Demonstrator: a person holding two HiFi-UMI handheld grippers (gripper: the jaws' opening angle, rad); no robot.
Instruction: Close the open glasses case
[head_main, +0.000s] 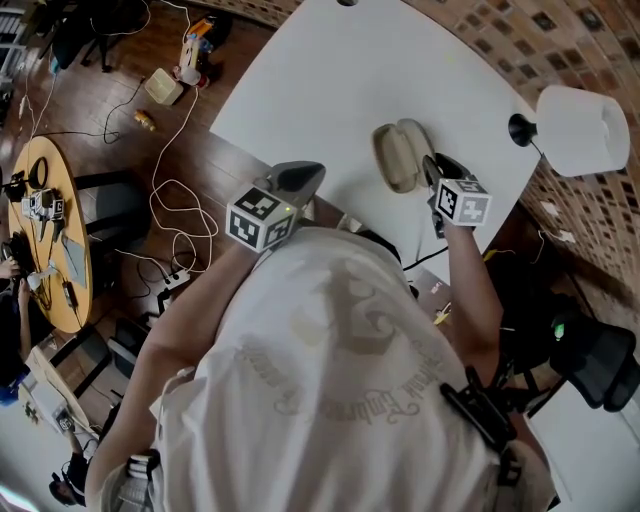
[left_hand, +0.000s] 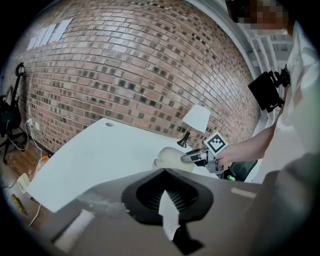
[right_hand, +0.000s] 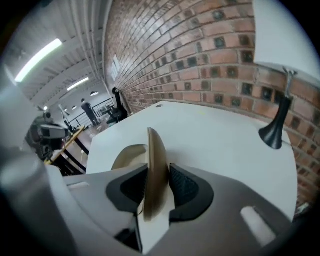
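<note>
Right hand-held gripper (right_hand: 159, 169) pinches the raised lid of the beige glasses case (head_main: 400, 155) edge-on between its pads. The case sits open on the white desk (head_main: 330, 80), toward its right side, near a white-shaded lamp (head_main: 582, 130). Left hand-held gripper (left_hand: 163, 172) hangs over the desk's near edge, apart from the case, jaws together and empty.

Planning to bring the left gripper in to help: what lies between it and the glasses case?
Nothing but bare white table between the left gripper and the glasses case. The head view shows that stretch plainly.
</note>
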